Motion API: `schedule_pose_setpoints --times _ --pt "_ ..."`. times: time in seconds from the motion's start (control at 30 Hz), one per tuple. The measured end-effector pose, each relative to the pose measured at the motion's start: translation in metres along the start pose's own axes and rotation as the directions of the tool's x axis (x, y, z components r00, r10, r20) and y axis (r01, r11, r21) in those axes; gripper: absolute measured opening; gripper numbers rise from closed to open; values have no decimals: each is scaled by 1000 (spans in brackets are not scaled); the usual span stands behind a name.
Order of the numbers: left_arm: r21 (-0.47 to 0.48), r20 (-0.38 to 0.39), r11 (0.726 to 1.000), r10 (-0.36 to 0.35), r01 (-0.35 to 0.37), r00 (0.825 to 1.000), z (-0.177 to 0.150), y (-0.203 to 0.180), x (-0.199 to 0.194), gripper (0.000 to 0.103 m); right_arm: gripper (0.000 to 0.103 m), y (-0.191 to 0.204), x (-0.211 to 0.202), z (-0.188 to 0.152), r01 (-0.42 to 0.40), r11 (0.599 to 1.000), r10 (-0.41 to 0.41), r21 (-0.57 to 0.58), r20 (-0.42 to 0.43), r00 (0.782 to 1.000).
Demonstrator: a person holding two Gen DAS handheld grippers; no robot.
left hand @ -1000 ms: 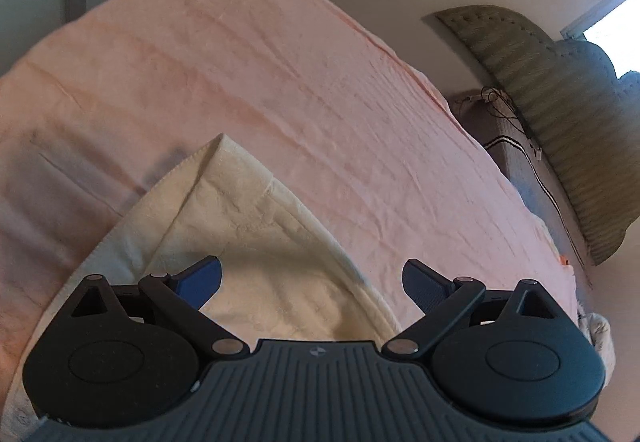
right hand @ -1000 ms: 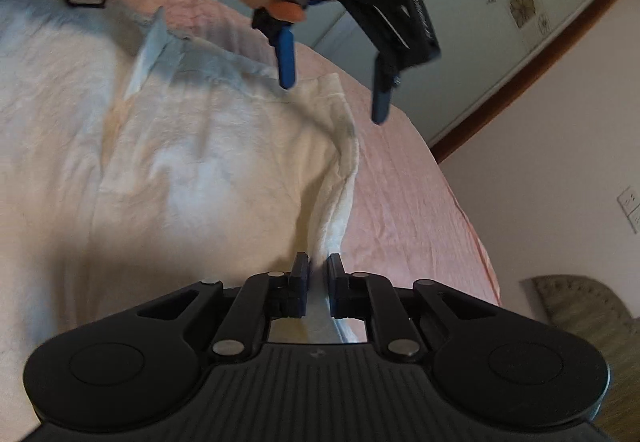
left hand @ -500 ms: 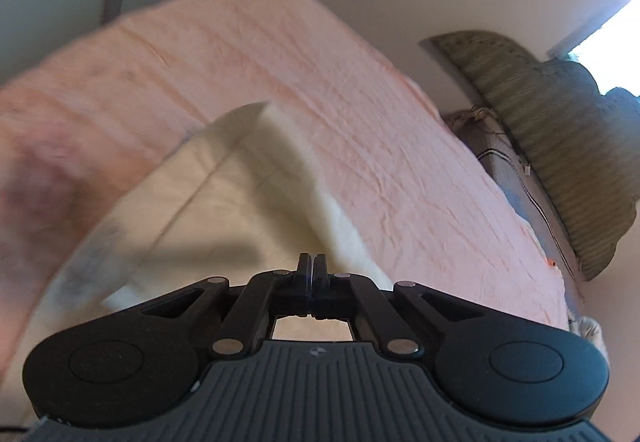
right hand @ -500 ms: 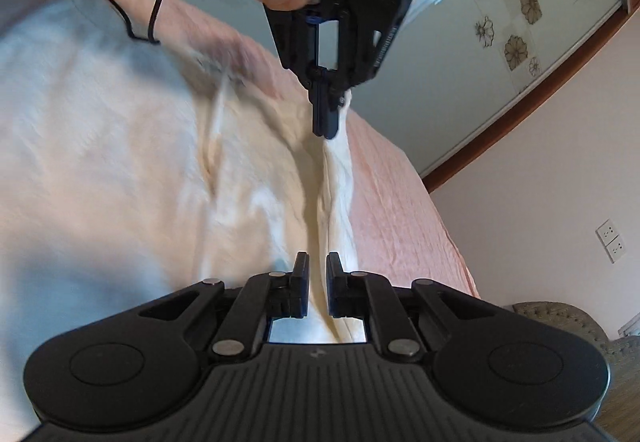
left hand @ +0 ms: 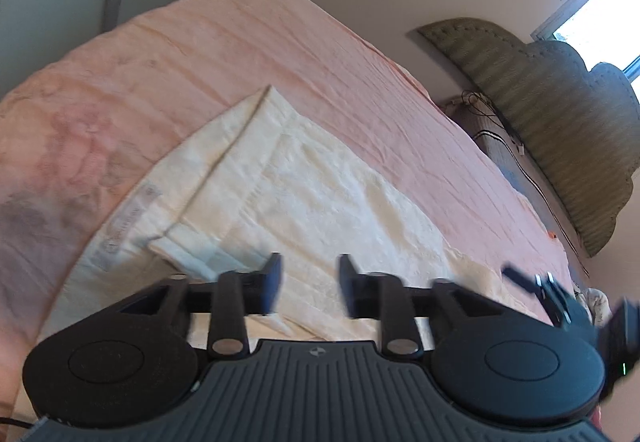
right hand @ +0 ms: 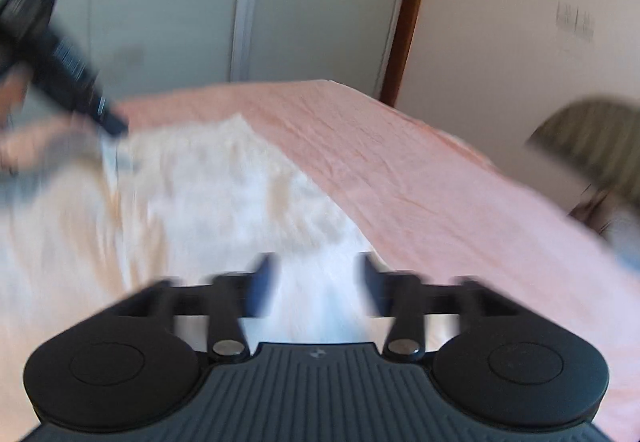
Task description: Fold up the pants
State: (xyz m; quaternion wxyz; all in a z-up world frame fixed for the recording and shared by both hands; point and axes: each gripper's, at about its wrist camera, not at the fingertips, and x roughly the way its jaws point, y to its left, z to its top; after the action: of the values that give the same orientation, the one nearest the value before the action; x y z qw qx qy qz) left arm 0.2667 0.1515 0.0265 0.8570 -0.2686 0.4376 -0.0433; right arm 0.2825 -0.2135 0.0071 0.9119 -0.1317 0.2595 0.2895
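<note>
Cream pants (left hand: pixel 304 201) lie folded on the pink bed sheet (left hand: pixel 280 53), one layer laid over another, with a waistband label at the left. My left gripper (left hand: pixel 308 284) is open and empty just above the pants. In the right wrist view the pants (right hand: pixel 224 193) are blurred. My right gripper (right hand: pixel 316 282) is open and empty above their near edge. The left gripper's body (right hand: pixel 60 53) shows blurred at the upper left of that view, and the right gripper's body (left hand: pixel 576 310) at the lower right of the left wrist view.
The bed's far edge meets a pale wardrobe door (right hand: pixel 312 9) and a brown door frame (right hand: pixel 404 13). A green padded headboard (left hand: pixel 552 121) leans on the wall at the right, with a small stand and cables (left hand: pixel 476 109) beside it.
Both grippers were shut on the pants' edge half a second ago and lifted it. Now both are open and the cloth lies folded over on the bed. Both views swung.
</note>
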Motion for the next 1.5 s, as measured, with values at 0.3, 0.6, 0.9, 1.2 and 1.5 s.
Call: schedule_pose_setpoints --times 0.3,0.6,0.9,1.2,1.5 --pt "-40 -34 998 -40 39 999 29 -12 29 73 55 -60 156 33 -217 915 260 341 -86 962" --pt "-141 7 978 -151 151 988 66 -18 58 78 6 46 74 28 -131 965 141 -227 25 990" --pt "-150 -65 988 -54 43 996 63 -12 83 11 6 107 42 -3 -52 878 71 -475 22 997" --pt "-40 21 994 -99 100 995 -4 -3 8 1 12 79 -33 -46 145 882 -141 -449 43 989" --pt "4 47 996 -90 89 995 -34 -6 -6 1 44 -8 -28 -85 257 819 -369 -513 -128 920"
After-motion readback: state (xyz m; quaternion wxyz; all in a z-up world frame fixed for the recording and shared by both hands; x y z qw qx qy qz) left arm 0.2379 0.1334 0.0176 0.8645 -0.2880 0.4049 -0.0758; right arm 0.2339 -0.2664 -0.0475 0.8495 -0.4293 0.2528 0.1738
